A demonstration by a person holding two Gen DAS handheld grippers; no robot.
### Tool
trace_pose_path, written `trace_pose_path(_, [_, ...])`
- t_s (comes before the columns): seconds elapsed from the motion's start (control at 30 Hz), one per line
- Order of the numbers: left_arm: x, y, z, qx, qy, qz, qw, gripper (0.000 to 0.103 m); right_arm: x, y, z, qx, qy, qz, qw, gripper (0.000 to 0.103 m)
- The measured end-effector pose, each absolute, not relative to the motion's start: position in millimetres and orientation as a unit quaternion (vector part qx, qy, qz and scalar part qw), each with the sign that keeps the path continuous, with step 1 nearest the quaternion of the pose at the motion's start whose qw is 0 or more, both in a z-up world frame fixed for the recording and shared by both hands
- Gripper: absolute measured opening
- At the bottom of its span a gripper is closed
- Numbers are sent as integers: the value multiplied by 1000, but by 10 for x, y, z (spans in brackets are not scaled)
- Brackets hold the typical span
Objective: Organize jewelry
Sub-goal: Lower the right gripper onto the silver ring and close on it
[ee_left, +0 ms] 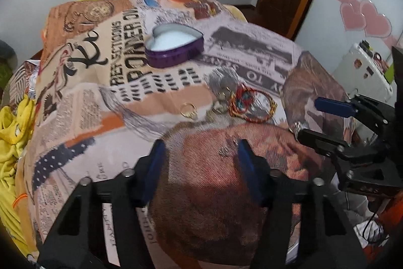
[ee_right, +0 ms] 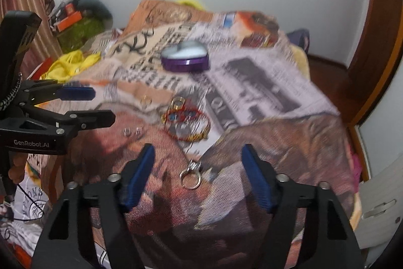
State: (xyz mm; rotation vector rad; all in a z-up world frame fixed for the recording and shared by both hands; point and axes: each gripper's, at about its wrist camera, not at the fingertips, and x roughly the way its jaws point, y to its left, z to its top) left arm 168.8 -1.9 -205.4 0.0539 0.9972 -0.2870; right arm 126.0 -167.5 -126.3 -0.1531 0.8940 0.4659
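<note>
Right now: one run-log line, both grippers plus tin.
left gripper: open, over small earrings | right gripper: open, silver ring between fingers | heart tin: open, empty

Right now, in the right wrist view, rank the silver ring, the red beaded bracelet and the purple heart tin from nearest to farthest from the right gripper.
1. Silver ring: between the fingers of the right gripper, untouched.
2. Red beaded bracelet: beyond the fingertips, slightly left.
3. Purple heart tin: farthest, open, up the blanket.

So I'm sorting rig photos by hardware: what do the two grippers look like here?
Both match: the left gripper and right gripper have black angular plastic frames with silver bolts and two fingers faced with blue ribbed pads. The left gripper's body reads "GenRobot.AI" in white, with a thin black cable trailing below it.
</note>
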Motion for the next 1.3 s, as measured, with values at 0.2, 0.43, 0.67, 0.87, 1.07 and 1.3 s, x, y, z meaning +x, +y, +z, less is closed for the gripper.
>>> trace_pose_path(0.2, [1764, -98, -2227, 13, 501, -160, 850, 34, 1328, -1675, -1408, -68, 453, 229, 859, 37])
trace_pose_path(0.43, [1796, -181, -2307, 13, 501, -169, 848, 24, 1371, -1685, -1458, -67, 460, 235, 853, 23])
trace_pose_path(0.67, [1800, -133, -2310, -3, 499, -166, 851, 9, 1375, -1637, -1460, -72, 457, 243, 853, 17])
trace_pose_path(0.87, [1738, -86, -2199, -1, 480, -153, 863, 9, 1386, -1631, -1402, -67, 451, 246, 855, 10])
trace_pose_path(1.07, [1715, 40, -1999, -13, 453, -137, 881, 9, 1369, -1610, -1256, -69, 431, 244, 866, 10])
trace_pose_path(1.3, [1698, 171, -1718, -20, 415, -120, 902, 9, 1399, -1563, -1005, -63, 399, 242, 882, 10])
